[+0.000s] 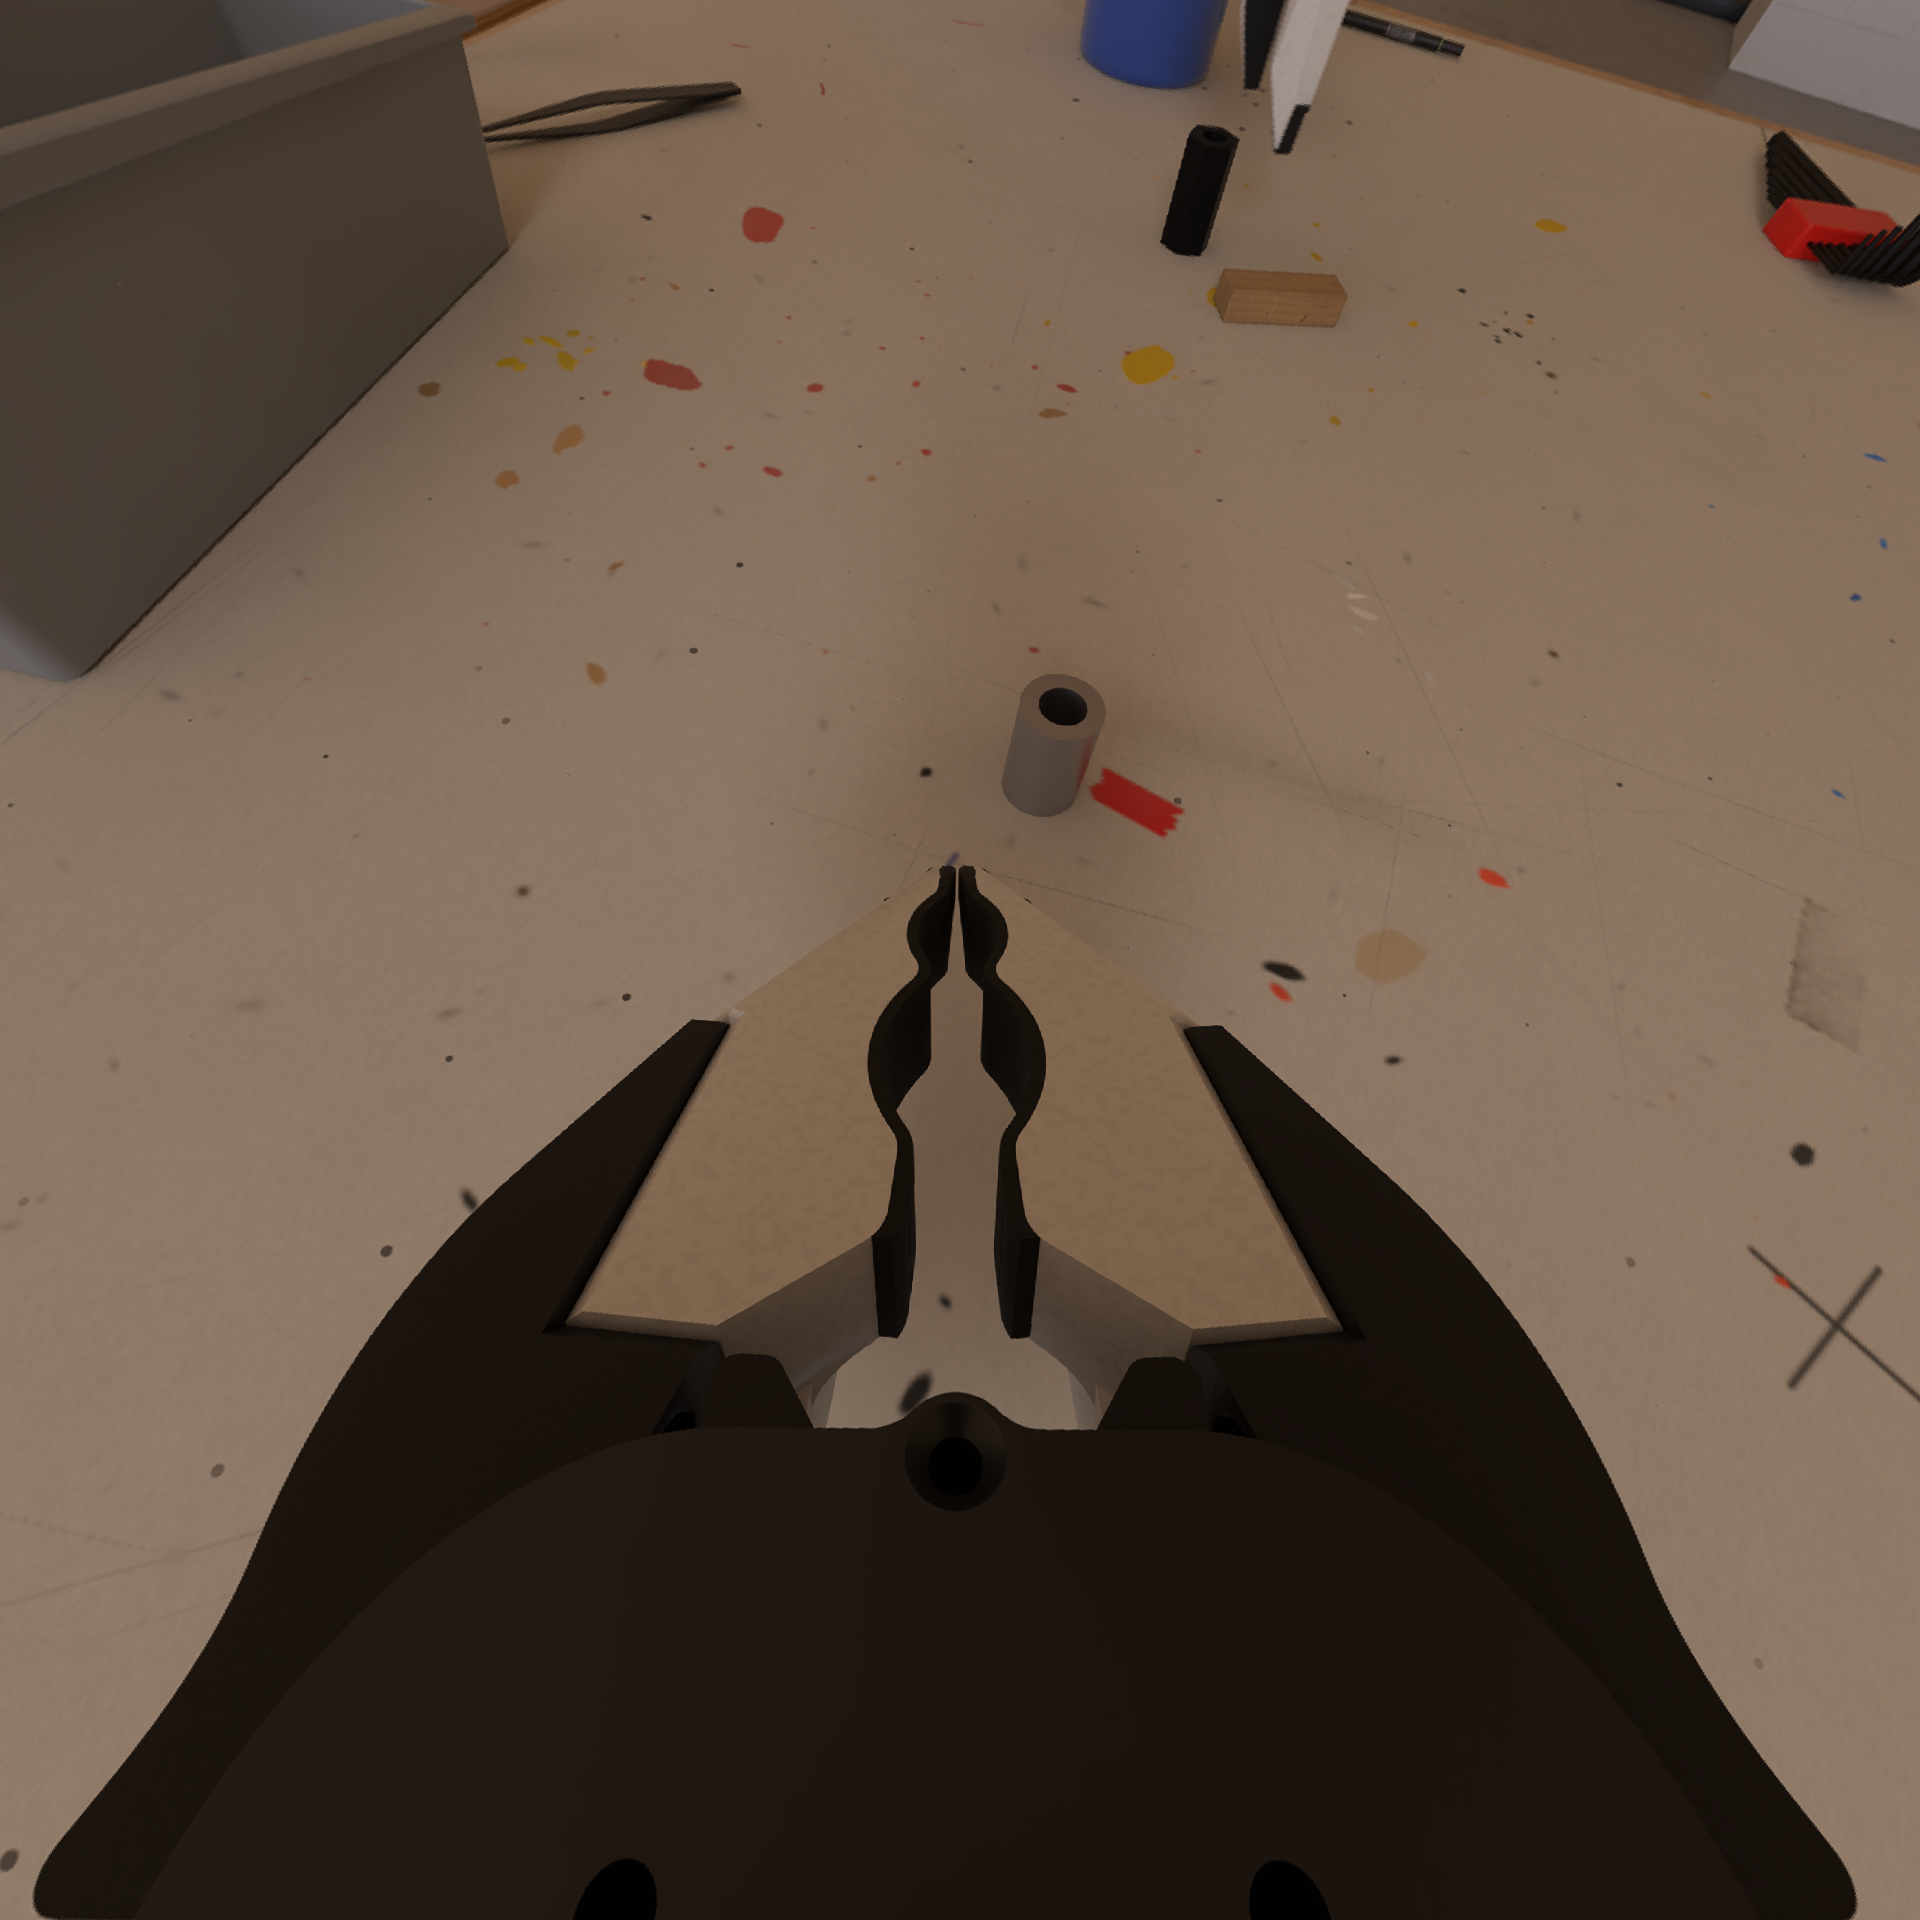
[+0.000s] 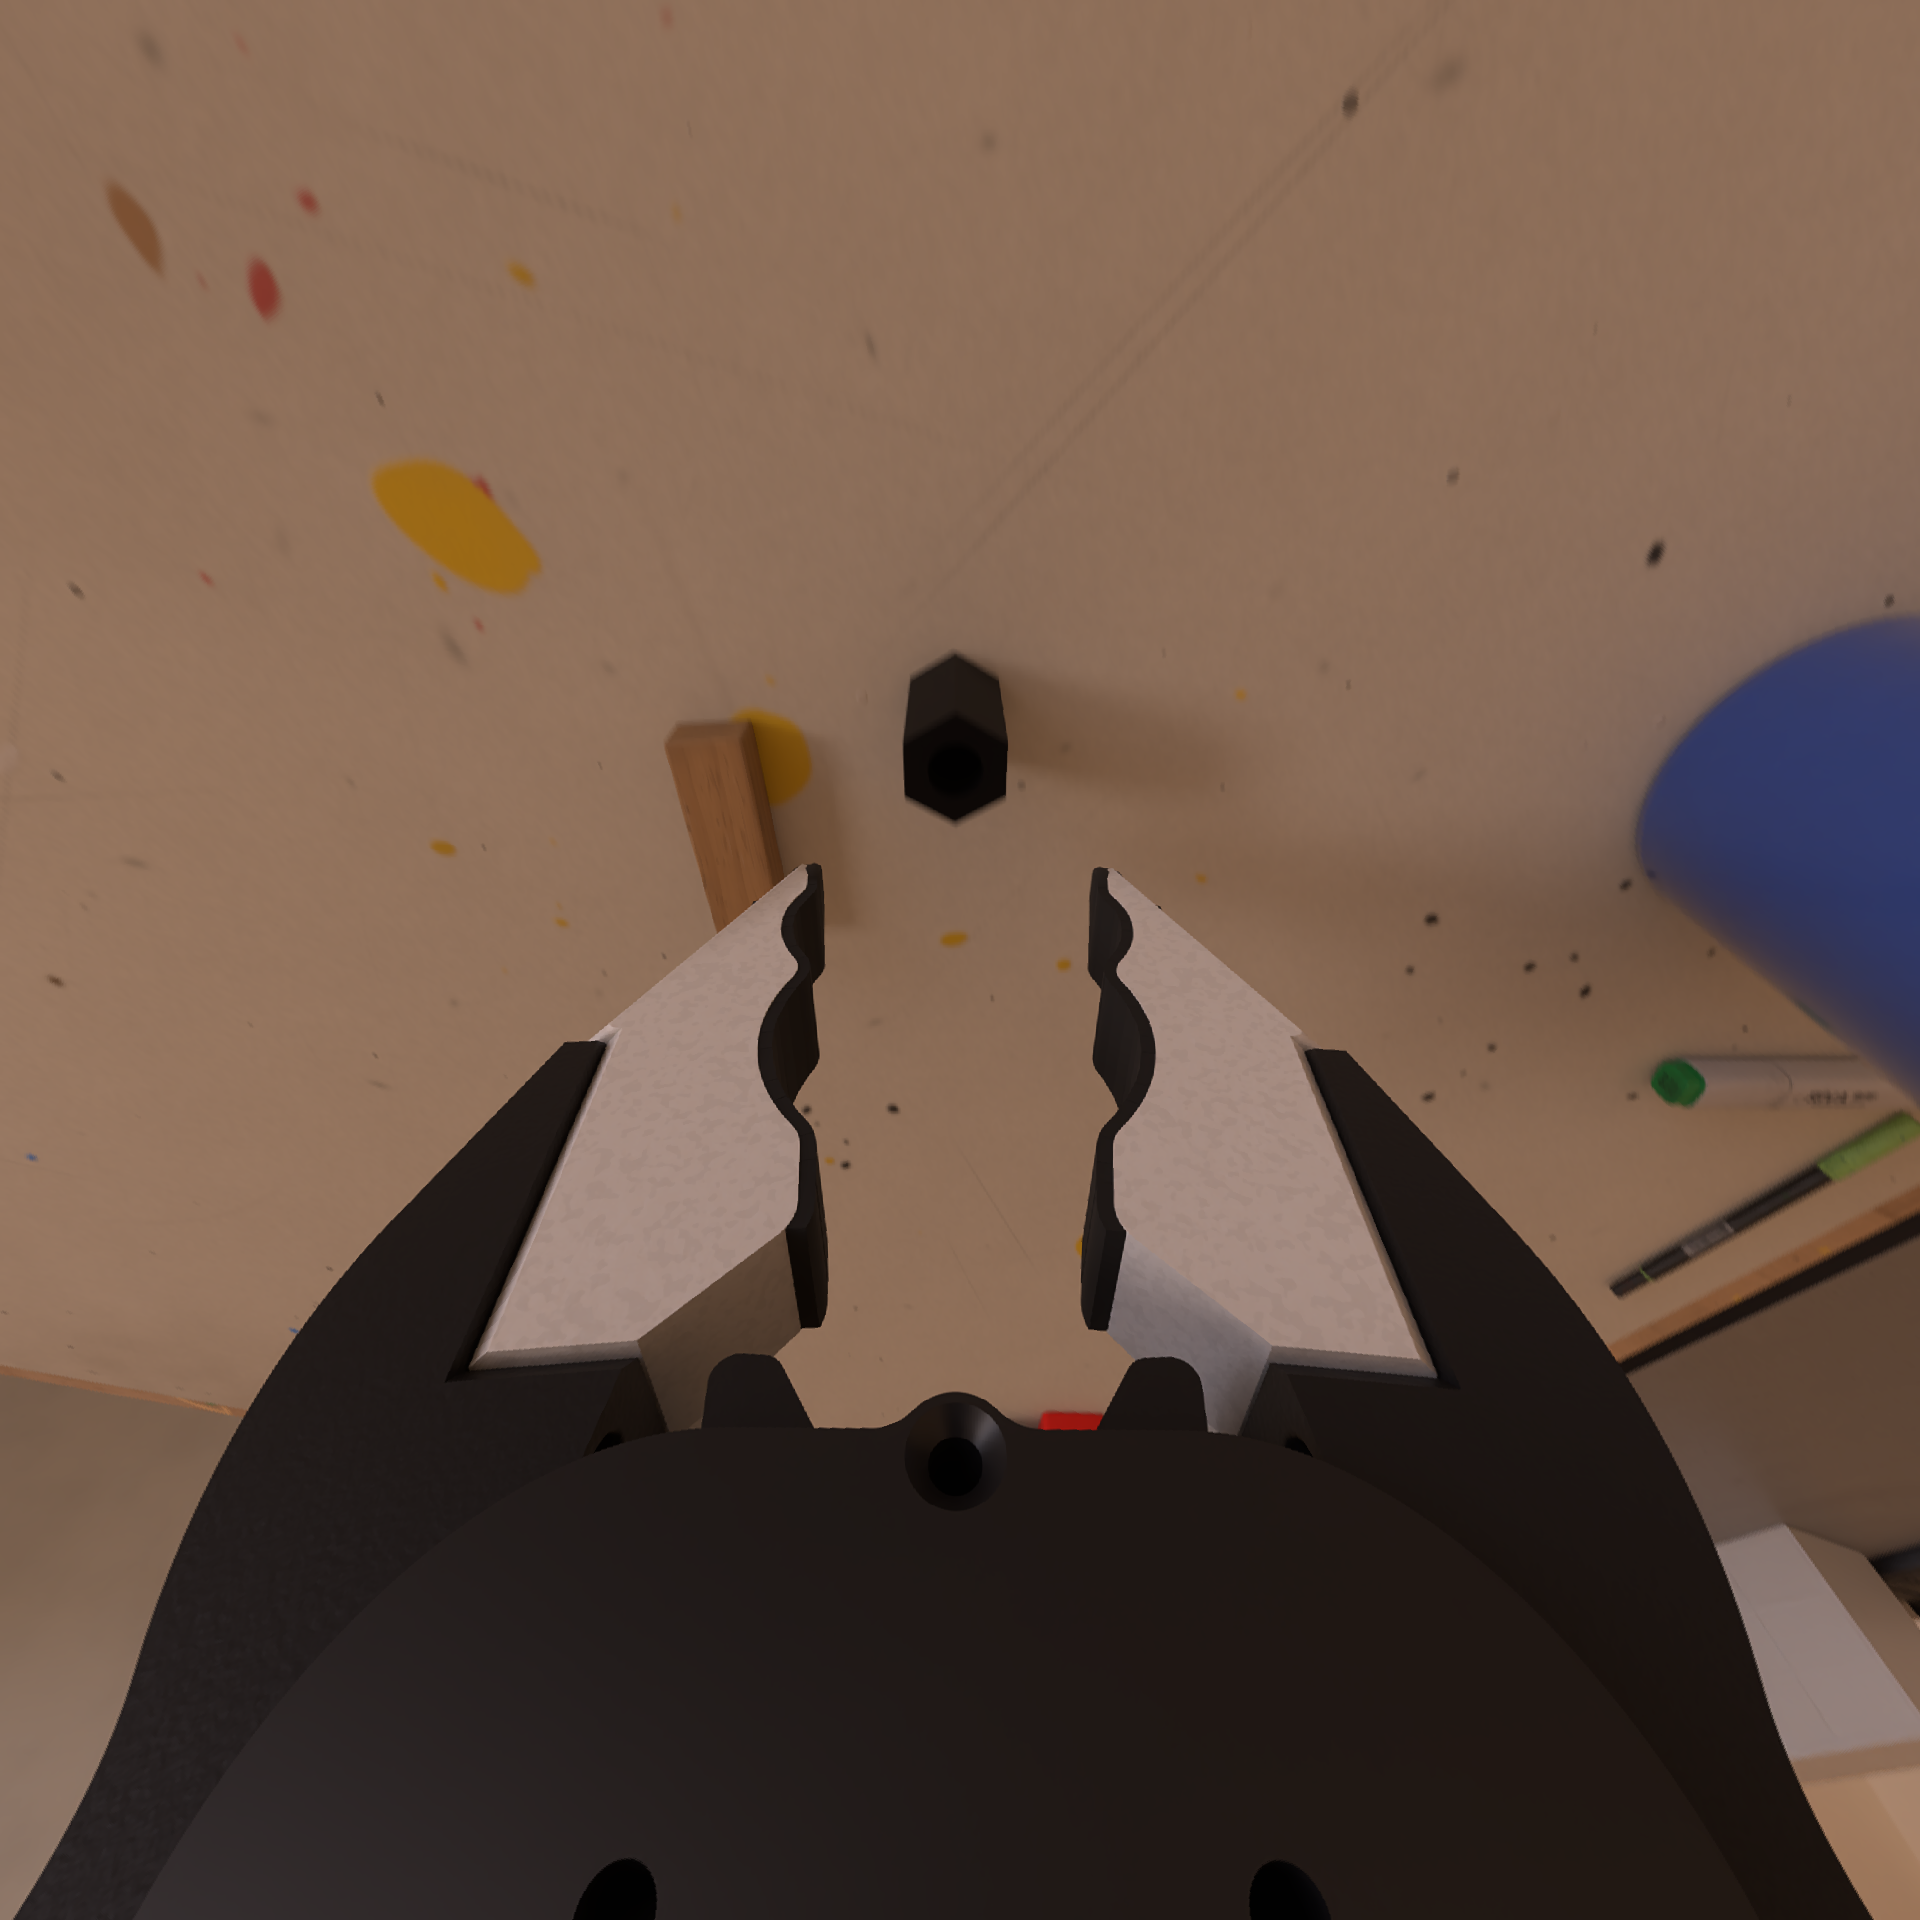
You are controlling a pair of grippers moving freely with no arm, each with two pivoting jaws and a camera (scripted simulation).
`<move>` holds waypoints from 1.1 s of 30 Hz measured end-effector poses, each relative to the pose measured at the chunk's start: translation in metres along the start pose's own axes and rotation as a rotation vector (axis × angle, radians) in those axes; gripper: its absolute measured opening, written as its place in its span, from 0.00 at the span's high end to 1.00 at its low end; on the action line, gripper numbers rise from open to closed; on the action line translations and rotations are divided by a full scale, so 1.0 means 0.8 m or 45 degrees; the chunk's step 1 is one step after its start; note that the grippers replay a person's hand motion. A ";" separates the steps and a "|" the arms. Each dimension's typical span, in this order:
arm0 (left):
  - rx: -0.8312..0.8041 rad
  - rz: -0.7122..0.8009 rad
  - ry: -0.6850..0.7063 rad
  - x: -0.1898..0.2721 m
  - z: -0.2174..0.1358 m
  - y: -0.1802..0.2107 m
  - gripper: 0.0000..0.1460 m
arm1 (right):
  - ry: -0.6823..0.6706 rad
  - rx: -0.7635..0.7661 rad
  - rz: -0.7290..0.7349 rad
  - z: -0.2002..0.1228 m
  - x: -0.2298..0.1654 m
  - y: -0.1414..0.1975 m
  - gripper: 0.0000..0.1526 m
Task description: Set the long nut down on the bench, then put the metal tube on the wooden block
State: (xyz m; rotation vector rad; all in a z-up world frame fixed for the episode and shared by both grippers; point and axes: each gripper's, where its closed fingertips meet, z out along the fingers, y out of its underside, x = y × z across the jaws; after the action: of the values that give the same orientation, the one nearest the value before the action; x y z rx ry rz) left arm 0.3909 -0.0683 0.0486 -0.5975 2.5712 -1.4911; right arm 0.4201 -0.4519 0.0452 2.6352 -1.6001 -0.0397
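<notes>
The grey metal tube point(image 1: 1051, 746) stands upright on the bench just ahead of my left gripper point(image 1: 957, 875), which is shut and empty. The black long nut point(image 1: 1198, 190) stands upright on the bench at the far right, with the wooden block point(image 1: 1280, 297) lying just in front of it. In the right wrist view, my right gripper point(image 2: 954, 875) is open and empty, hovering above the long nut point(image 2: 954, 740). The wooden block point(image 2: 724, 821) lies to the nut's left, partly hidden by my left finger.
A big grey box point(image 1: 208, 312) stands at the left. Black tweezers point(image 1: 613, 109), a blue cylinder point(image 1: 1151, 40) and a red and black clamp point(image 1: 1839, 234) lie at the back. The other gripper point(image 1: 1299, 73) hangs over the nut. Markers point(image 2: 1756, 1081) lie by the bench edge.
</notes>
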 end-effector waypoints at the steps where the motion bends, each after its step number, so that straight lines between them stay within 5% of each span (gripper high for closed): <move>1: 0.001 -0.001 0.000 0.000 0.000 0.000 1.00 | 0.014 -0.011 -0.003 -0.002 0.001 0.008 0.67; 7: -0.004 0.006 0.003 0.002 0.001 0.000 1.00 | 0.121 -0.096 0.010 0.009 0.012 0.037 0.79; 13: -0.001 0.004 0.002 0.002 0.001 0.000 1.00 | 0.137 -0.132 -0.023 0.016 0.008 0.037 0.80; 19: 0.007 -0.013 0.008 0.001 0.000 -0.001 1.00 | 0.151 0.014 -0.090 -0.023 -0.017 0.009 0.76; 27: -0.004 -0.046 0.002 -0.003 -0.001 0.001 1.00 | 0.243 0.422 -0.471 -0.125 -0.169 -0.067 0.74; 33: 0.013 -0.078 0.005 -0.003 -0.002 -0.001 1.00 | -0.096 0.527 -0.688 -0.083 -0.332 -0.112 0.70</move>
State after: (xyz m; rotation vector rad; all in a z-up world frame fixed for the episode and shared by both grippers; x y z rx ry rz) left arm 0.3929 -0.0663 0.0500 -0.6785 2.5690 -1.5246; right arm 0.3804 -0.1729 0.1039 3.3458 -0.9397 0.1902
